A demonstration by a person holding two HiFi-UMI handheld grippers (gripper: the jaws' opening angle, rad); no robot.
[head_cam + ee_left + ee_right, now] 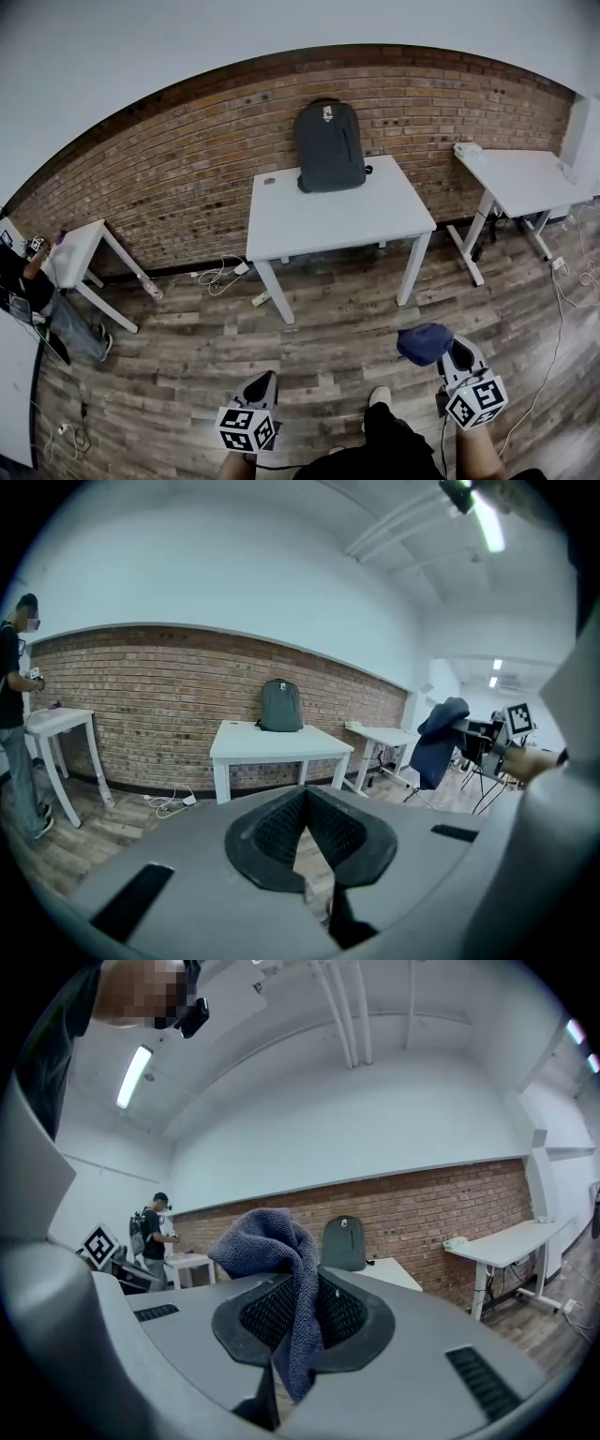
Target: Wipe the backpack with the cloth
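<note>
Brick-walled room [187, 178], three white tables [337, 225]; one grey backpack [330, 147] at twelve o'clock. Right gripper [298, 1312] clamps one blue cloth [272, 1251]; left gripper [305, 799] closed, empty.

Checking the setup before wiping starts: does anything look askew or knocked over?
Nothing stands out. The dark grey backpack stands upright against the brick wall on the white table; the blue cloth is clamped in the right gripper.

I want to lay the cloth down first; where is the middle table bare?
The table is bare from the backpack forward to its front edge. Only the back is taken: the backpack in the middle, a small round thing at the left.
</note>
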